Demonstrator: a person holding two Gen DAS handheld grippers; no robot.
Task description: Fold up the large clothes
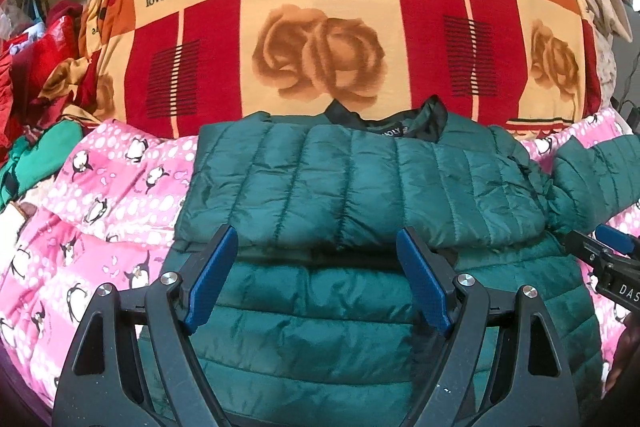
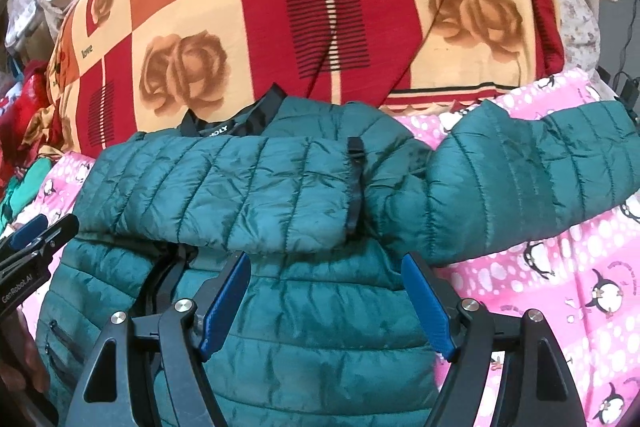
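Green puffer jacket (image 1: 360, 179) on a pink penguin blanket (image 1: 104, 195).

Left gripper (image 1: 316, 263) and right gripper (image 2: 326, 291) hover over the jacket, claws wide, holding nothing.

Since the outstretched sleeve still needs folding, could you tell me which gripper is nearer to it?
Right. The right gripper hovers open over the jacket body just below the sleeve; the left gripper sits farther left, over the jacket's middle.

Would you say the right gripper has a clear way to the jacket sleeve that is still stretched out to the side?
Probably yes. The right gripper is open above the jacket, and the outstretched sleeve lies uncovered on the pink penguin blanket to its right, with nothing between them.
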